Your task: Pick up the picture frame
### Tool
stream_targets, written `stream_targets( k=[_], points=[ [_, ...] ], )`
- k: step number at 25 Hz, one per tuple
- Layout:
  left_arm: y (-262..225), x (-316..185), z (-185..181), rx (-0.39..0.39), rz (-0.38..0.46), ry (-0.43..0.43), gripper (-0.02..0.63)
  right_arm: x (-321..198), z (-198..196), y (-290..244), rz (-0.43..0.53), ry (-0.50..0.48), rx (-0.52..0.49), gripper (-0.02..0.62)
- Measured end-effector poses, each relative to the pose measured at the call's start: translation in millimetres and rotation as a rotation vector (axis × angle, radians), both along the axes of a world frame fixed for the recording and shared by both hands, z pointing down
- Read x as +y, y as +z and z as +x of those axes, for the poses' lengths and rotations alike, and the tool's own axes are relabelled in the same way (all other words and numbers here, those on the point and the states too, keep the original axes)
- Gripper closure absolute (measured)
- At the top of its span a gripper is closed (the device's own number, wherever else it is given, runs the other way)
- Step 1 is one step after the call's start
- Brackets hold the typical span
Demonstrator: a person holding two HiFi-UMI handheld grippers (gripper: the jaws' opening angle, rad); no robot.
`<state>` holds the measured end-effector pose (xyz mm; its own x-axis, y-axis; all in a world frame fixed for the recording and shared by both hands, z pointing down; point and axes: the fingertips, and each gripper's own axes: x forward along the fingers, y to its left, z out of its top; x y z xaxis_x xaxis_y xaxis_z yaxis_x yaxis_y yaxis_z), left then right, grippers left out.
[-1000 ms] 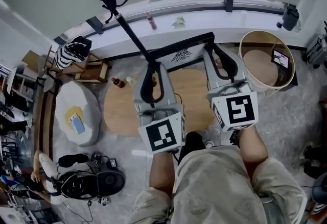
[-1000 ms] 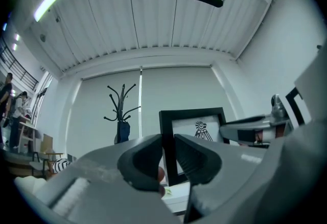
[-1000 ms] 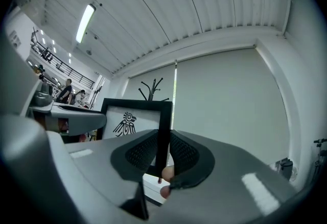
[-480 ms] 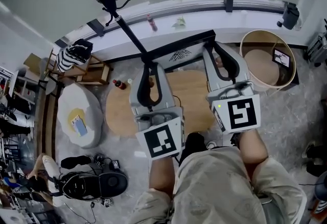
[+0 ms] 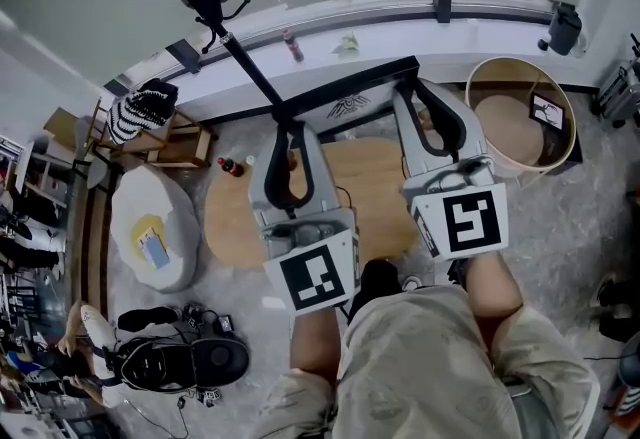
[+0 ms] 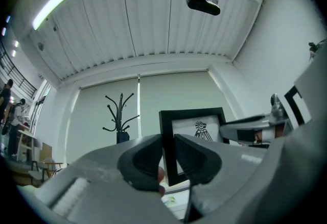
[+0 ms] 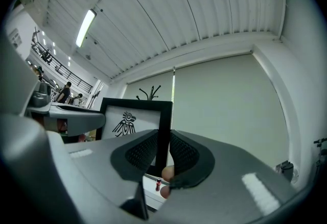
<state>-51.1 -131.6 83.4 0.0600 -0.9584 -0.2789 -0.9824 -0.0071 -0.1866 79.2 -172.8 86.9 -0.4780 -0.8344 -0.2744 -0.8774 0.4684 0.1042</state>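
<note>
Between both hand-held grippers (image 6: 167, 150) (image 7: 163, 152), the picture frame (image 6: 194, 127) is clamped.

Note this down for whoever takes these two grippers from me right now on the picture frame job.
Left gripper: shut on the left side bar of the picture frame.
Right gripper: shut on its right side bar.
Frame: upright between the two grippers, print facing the holder, apparently held in the air above the round wooden table.
Done: frame gripped on both sides and seemingly lifted.
Left: probably only to hold both grips steady and level.
</note>
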Motion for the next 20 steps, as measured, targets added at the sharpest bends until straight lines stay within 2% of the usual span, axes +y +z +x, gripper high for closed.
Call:
stream_targets(
  k=[20],
  points=[
    [2.7, -4.2, 5.1, 0.017, -0.014, 0.013, 0.522, -2.5, 5.7, 3.4, -0.007, 0.016, 0.006, 0.523]
  ],
)
